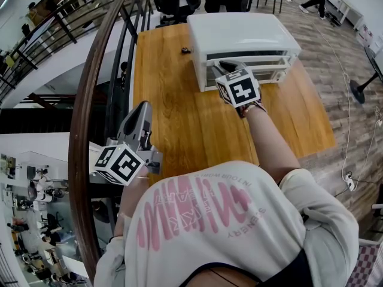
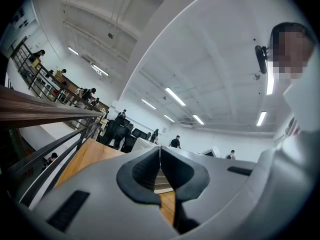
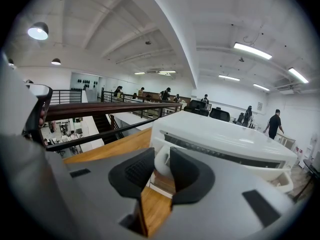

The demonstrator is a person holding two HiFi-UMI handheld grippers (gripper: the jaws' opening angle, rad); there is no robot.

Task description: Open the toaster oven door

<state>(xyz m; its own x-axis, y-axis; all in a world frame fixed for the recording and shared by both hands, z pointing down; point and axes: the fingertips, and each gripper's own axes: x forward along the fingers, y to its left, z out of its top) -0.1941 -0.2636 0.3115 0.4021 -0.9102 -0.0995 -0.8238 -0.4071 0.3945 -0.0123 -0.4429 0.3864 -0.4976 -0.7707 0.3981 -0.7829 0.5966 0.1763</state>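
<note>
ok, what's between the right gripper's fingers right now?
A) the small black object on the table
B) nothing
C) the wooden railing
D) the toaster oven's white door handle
D: in the right gripper view, the right gripper has its fingers closed on the white door handle at the front of the toaster oven.
</note>
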